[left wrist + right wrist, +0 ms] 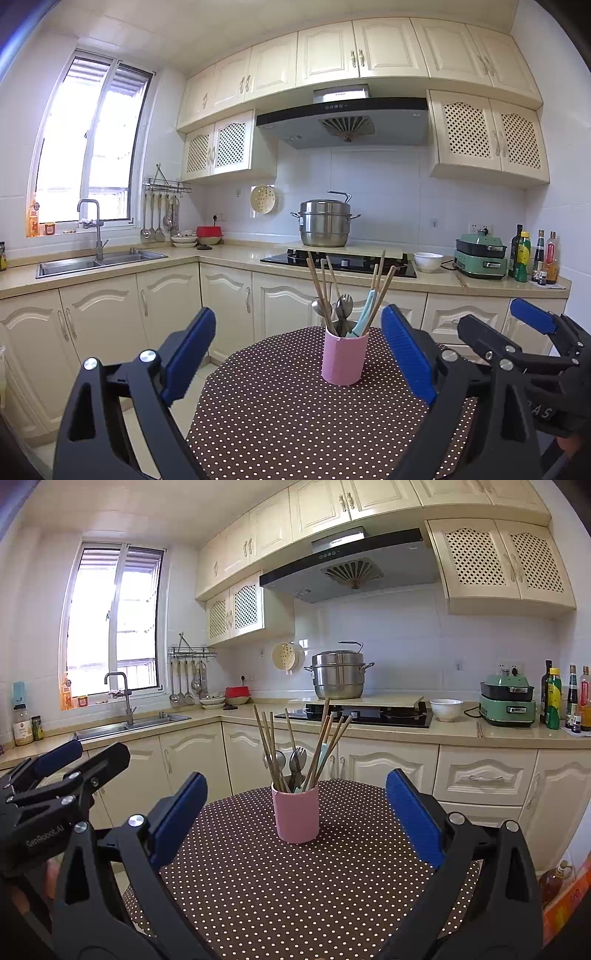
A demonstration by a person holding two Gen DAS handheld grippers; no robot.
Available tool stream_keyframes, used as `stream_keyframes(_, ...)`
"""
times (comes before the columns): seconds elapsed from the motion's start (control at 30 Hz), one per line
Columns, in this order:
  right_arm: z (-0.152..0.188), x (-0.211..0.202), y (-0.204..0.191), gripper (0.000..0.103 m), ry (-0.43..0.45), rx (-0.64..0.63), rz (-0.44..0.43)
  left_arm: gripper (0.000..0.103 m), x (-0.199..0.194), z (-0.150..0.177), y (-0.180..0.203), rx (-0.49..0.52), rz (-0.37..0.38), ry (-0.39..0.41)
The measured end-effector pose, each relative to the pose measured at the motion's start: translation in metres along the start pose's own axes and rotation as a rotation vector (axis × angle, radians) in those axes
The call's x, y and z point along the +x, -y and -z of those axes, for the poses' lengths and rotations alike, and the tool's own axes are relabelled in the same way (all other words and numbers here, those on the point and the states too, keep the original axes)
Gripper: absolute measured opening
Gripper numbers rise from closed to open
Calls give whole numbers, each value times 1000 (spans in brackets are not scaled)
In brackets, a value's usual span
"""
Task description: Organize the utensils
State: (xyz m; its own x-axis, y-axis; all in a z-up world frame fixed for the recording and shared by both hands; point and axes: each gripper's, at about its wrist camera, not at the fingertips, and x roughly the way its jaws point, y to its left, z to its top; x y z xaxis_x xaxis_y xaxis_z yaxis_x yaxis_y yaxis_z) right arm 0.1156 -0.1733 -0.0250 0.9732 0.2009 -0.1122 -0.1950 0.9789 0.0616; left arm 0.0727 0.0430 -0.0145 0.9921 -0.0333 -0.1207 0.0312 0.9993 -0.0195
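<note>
Left wrist: polka-dot table [280,424] in a kitchen — both grippers [298,354] [295,818] wide open, empty.

The lower ends of the chopsticks [320,291], the spoon [317,305] and the fork [345,302] sit out of sight inside the pink cup [345,357] ahead of my left gripper [298,354]. How many chopsticks stand there I cannot count for sure; they overlap. The near edge of the dotted table [295,893] is cut off at the bottom, behind my right gripper [295,819], whose 2 black arms also run out of the picture. To my far right, the other tool's pads [532,315] show only partly. Labels on the bottles [554,698] beyond my right finger are too small to read.
</note>
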Motion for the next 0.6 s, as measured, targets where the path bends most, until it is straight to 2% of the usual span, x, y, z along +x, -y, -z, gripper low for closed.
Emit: stream_keyframes(0.6, 1, -3, 1, 96, 2, -12, -1, 89, -5, 1, 3, 36, -23, 23)
